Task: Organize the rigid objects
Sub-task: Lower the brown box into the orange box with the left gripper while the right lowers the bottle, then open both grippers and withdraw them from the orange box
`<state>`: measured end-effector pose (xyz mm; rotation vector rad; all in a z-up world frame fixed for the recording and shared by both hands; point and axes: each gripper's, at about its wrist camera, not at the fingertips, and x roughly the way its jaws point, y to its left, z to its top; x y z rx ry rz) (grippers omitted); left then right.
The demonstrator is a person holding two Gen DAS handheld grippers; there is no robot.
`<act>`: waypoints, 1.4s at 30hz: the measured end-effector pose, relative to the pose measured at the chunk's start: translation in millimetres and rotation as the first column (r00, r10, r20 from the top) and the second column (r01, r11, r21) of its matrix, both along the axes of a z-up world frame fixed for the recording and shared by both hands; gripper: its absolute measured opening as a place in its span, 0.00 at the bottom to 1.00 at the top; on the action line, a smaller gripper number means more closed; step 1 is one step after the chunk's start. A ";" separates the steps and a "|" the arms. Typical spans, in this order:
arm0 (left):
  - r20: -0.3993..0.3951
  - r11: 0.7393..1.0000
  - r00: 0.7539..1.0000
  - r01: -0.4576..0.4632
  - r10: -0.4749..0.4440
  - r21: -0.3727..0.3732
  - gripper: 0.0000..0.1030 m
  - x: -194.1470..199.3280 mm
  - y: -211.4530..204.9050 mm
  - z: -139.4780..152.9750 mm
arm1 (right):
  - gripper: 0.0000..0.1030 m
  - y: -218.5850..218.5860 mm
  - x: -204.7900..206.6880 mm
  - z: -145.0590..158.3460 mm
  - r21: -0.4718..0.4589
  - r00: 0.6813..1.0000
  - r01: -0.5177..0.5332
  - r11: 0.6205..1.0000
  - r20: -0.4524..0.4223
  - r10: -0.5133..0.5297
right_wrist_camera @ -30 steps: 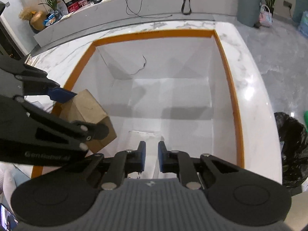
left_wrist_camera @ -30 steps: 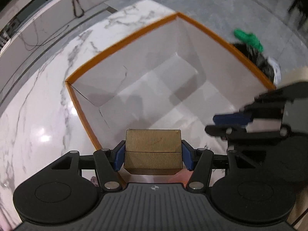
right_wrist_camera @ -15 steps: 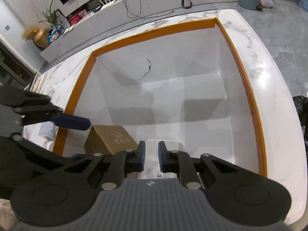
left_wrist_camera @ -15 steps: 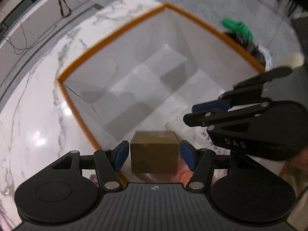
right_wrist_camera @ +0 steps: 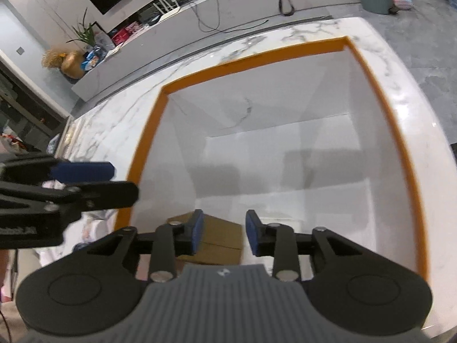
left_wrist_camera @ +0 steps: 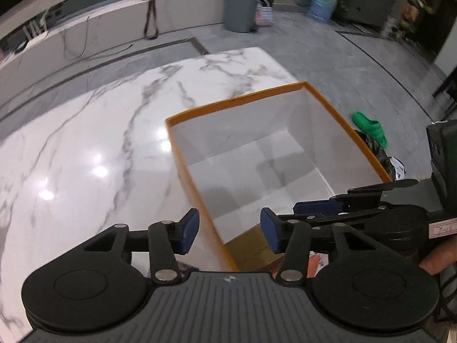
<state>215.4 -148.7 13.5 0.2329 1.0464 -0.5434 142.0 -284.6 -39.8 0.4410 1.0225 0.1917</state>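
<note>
A brown cardboard box (right_wrist_camera: 220, 235) lies on the floor of the big white bin with an orange rim (right_wrist_camera: 242, 57), in its near left corner. It also shows in the left wrist view (left_wrist_camera: 251, 247), partly hidden by my fingers. My left gripper (left_wrist_camera: 230, 233) is open and empty, above the bin's near left rim (left_wrist_camera: 197, 197). My right gripper (right_wrist_camera: 224, 233) is open and empty, above the box inside the bin. A small white item lies on the bin floor near the right fingertip; I cannot tell what it is.
The bin stands on a white marble table (left_wrist_camera: 85, 148). A green slipper (left_wrist_camera: 370, 127) and a dark bag lie on the floor beyond the bin's right side. A grey trash can (left_wrist_camera: 241, 5) stands far back. Loose items lie left of the bin (right_wrist_camera: 91, 220).
My left gripper let go of the brown box, which now rests in the bin, then opened and pulled back left over the rim. My right gripper opened.
</note>
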 end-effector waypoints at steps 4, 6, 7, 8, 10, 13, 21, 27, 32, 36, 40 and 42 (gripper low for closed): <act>-0.035 0.999 0.999 -0.031 0.030 -0.031 0.48 1.6 16.0 -5.2 | 0.38 9.0 3.9 -3.2 0.050 1.000 -0.021 0.999 -0.012 0.021; -0.049 0.998 0.998 -0.043 0.041 -0.048 0.47 5.6 20.9 -10.2 | 0.30 13.9 6.6 -6.0 0.053 0.999 -0.038 0.998 -0.028 0.040; -0.054 0.998 0.998 -0.045 0.042 -0.052 0.47 5.9 22.4 -11.5 | 0.26 15.3 7.8 -7.9 0.057 0.998 -0.043 0.997 -0.037 0.045; -0.058 0.997 0.997 -0.046 0.043 -0.056 0.46 6.4 23.4 -14.1 | 0.24 16.5 8.5 -9.6 0.056 0.998 -0.044 0.997 -0.045 0.046; -0.066 0.997 0.997 -0.047 0.043 -0.064 0.44 5.1 25.3 -17.2 | 0.24 15.9 9.4 -10.6 0.054 0.998 -0.046 0.997 -0.046 0.048; -0.071 0.997 0.997 -0.048 0.043 -0.066 0.42 3.0 27.0 -21.3 | 0.23 13.6 10.2 -14.9 0.074 0.997 -0.045 0.996 -0.067 0.050; -0.084 0.996 0.996 -0.048 0.041 -0.076 0.39 -4.8 29.2 -26.1 | 0.23 6.0 10.2 -26.2 0.119 0.993 -0.016 0.993 -0.118 0.030; -0.093 0.996 0.995 -0.048 0.041 -0.075 0.34 -7.3 29.0 -29.0 | 0.29 -7.8 1.0 -8.2 0.012 0.998 0.038 0.999 -0.052 -0.038; -0.096 0.996 0.995 -0.044 0.036 -0.079 0.32 -9.6 26.7 -29.5 | 0.38 -26.0 -3.0 -21.8 -0.072 0.984 0.115 0.991 -0.127 -0.123; -0.096 0.996 0.995 -0.039 0.032 -0.076 0.31 -9.7 24.3 -29.3 | 0.37 -24.2 -3.9 -28.3 -0.074 0.983 0.092 0.993 -0.153 -0.103; -0.095 0.997 0.995 -0.034 0.027 -0.075 0.31 -10.3 21.6 -29.2 | 0.23 -28.0 -2.1 -31.2 -0.056 0.980 0.096 0.994 -0.169 -0.104; -0.096 0.997 0.995 -0.034 0.027 -0.075 0.31 -10.6 20.4 -29.9 | 0.20 -27.1 0.2 -33.8 -0.043 0.980 0.082 0.996 -0.177 -0.088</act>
